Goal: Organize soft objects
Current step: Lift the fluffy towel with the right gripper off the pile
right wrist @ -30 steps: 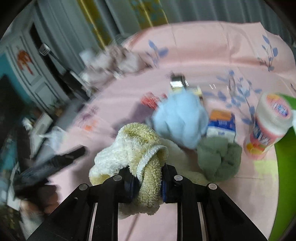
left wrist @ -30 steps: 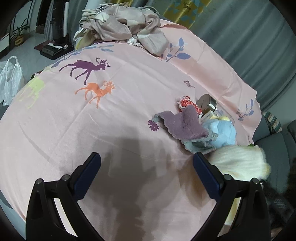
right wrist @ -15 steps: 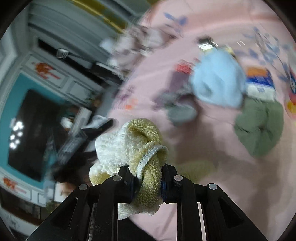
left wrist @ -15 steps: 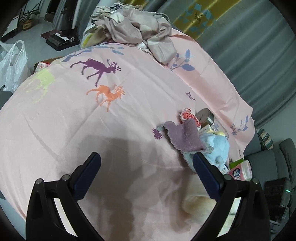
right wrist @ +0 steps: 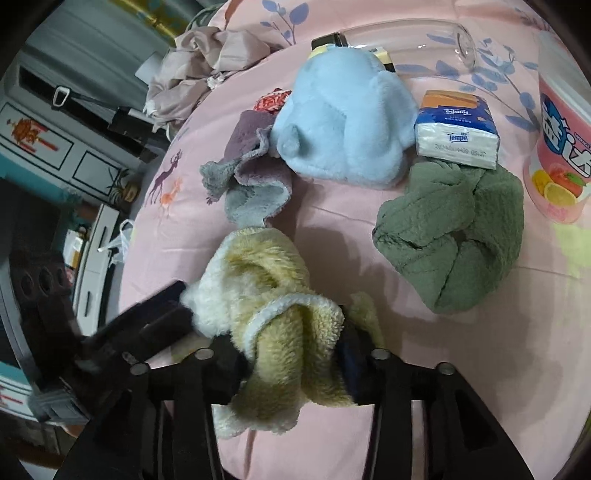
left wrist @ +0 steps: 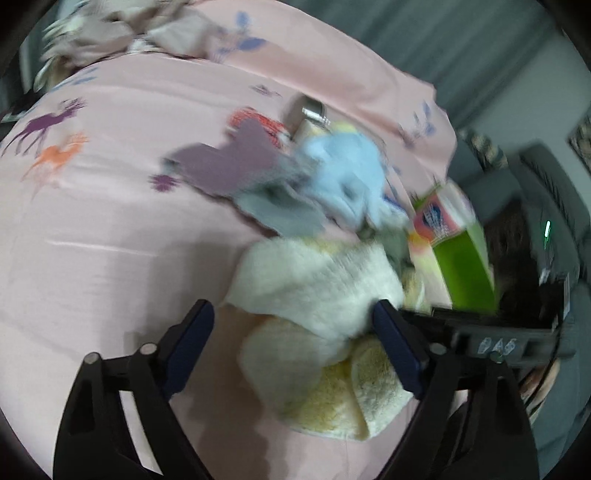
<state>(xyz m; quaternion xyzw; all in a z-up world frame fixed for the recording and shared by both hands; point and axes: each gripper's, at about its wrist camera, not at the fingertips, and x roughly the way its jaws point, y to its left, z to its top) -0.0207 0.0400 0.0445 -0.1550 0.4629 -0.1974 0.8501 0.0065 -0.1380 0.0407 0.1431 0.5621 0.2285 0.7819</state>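
My right gripper [right wrist: 291, 354] is shut on a cream-yellow fluffy towel [right wrist: 266, 295] that rests low on the pink sheet. The same towel [left wrist: 317, 295] lies between the wide-open fingers of my left gripper [left wrist: 295, 332], whose black body shows at the towel's left in the right wrist view. Beyond lie a light-blue plush toy [right wrist: 343, 114], a purple-grey cloth [right wrist: 247, 158] and a green crumpled cloth [right wrist: 450, 236]. In the blurred left wrist view the blue plush [left wrist: 343, 177] and purple cloth [left wrist: 236, 162] sit further up.
A tissue pack [right wrist: 456, 129], a pink round canister [right wrist: 565, 140], a glass jar [right wrist: 406, 33] and a red patterned item [right wrist: 269, 101] lie on the sheet. A heap of beige fabric [right wrist: 207, 59] is at the far end. A green box [left wrist: 461, 269] stands right.
The right gripper swung the yellow towel away to the left and brought it back down onto the sheet. The left gripper moved right and forward, and its open fingers now straddle the towel.
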